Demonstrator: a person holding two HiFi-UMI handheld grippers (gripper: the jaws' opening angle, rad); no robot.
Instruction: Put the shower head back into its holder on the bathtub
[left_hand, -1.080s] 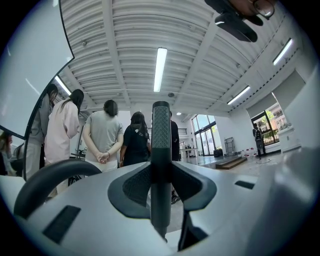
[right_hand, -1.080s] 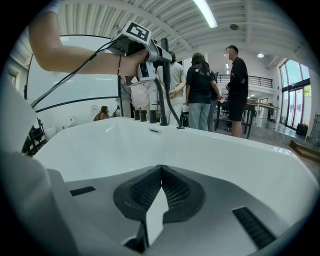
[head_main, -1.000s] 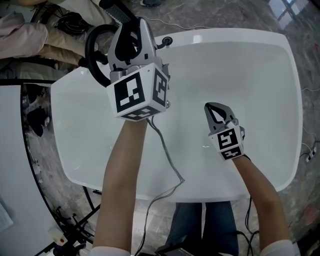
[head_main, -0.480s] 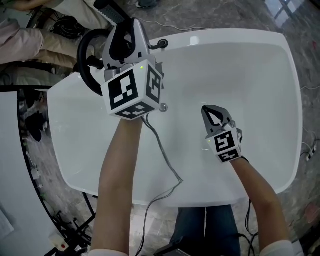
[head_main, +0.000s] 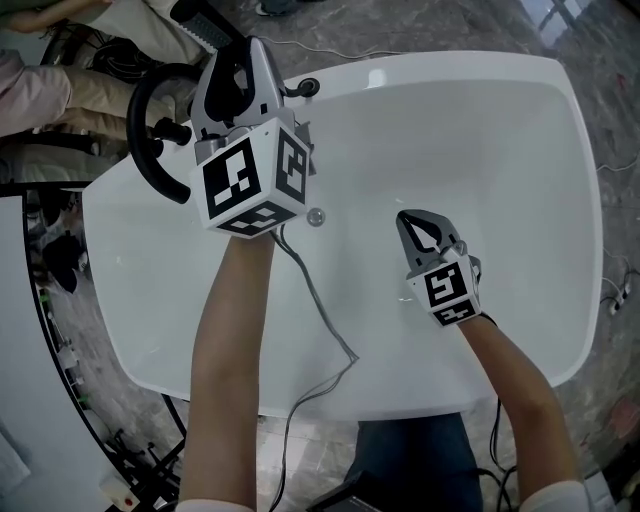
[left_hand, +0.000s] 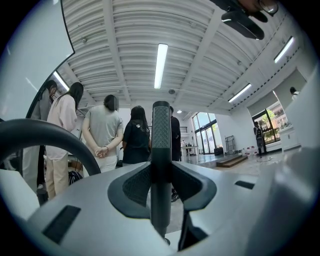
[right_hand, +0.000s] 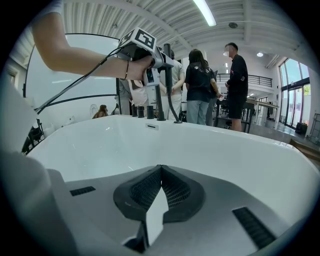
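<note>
My left gripper (head_main: 238, 62) is shut on the black shower head handle (head_main: 205, 22), held above the far left rim of the white bathtub (head_main: 520, 90). In the left gripper view the handle (left_hand: 161, 150) stands upright, clamped between the jaws of my left gripper (left_hand: 161, 175). Its black hose (head_main: 150, 140) loops out to the left. A black round holder (head_main: 307, 88) sits on the rim just right of that gripper. My right gripper (head_main: 425, 232) hangs shut and empty inside the tub; its jaws (right_hand: 160, 170) meet at the tips.
Several people (left_hand: 105, 135) stand beyond the tub's far side. Black fittings (right_hand: 160, 114) line the far rim. A grey cable (head_main: 320, 310) trails from the left gripper across the tub's near edge. Stone floor surrounds the tub, with a black frame (head_main: 60, 330) at the left.
The left gripper with the shower head has shifted a little left and the hose loop has swung out further left. The right gripper has stayed put.
</note>
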